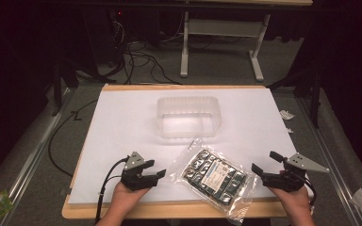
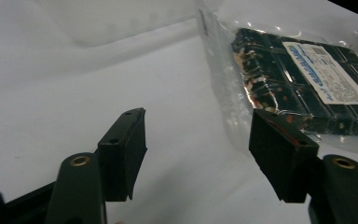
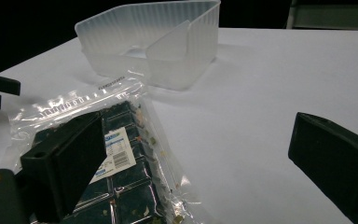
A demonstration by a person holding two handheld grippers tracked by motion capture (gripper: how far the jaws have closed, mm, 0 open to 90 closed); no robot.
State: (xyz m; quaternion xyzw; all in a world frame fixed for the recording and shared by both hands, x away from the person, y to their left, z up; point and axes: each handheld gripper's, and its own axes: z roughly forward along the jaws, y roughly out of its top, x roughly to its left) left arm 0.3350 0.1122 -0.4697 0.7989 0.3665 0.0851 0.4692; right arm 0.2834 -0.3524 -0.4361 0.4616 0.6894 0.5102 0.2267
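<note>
A clear zip bag with a dark moulded tray and a white label inside lies flat near the table's front edge, between my two grippers. My left gripper rests just left of the bag, open, nothing between its jaws. In the left gripper view the gripper points at bare white sheet, the bag off to the right. My right gripper sits just right of the bag, jaws wide open and empty. In the right gripper view the gripper has its left jaw in front of the bag.
A translucent ribbed plastic tub stands open-topped at the middle of the white sheet, behind the bag; the tub has an inner divider. Cables and a table frame lie on the floor beyond. Scraps of paper lie right of the table.
</note>
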